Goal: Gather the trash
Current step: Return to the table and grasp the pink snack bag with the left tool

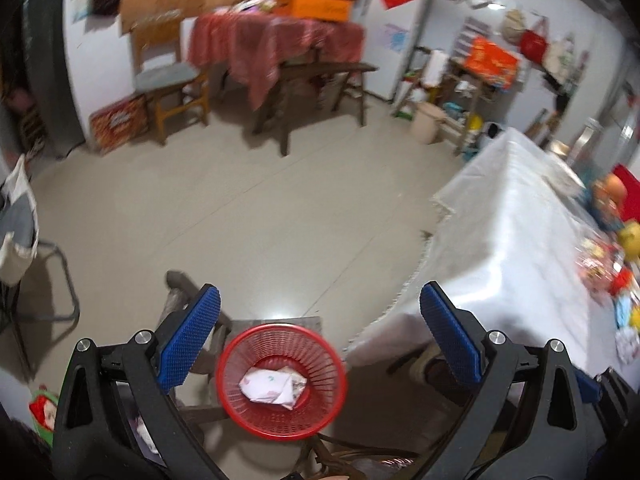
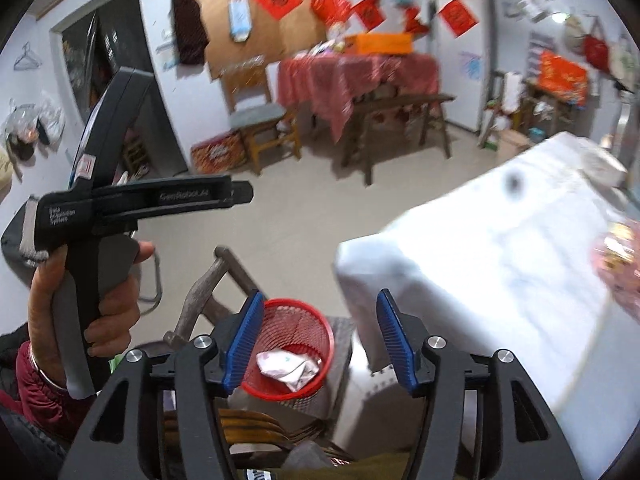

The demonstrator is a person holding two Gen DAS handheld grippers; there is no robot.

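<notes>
A red mesh waste basket (image 1: 281, 380) sits on a low stool below me, with crumpled white paper trash (image 1: 272, 387) inside. My left gripper (image 1: 320, 328) is open and empty, high above the basket. In the right wrist view the same basket (image 2: 290, 354) holds the crumpled paper (image 2: 289, 366). My right gripper (image 2: 320, 340) is open and empty above it. The left gripper's black body (image 2: 100, 216), held in a hand, shows at the left of the right wrist view.
A table under a white cloth (image 1: 512, 240) stands to the right, with colourful wrappers (image 1: 600, 268) near its far right edge. A red-clothed table (image 1: 276, 44), a wooden chair (image 1: 168, 76) and a bench stand at the back wall. A folding chair (image 1: 24, 256) is at left.
</notes>
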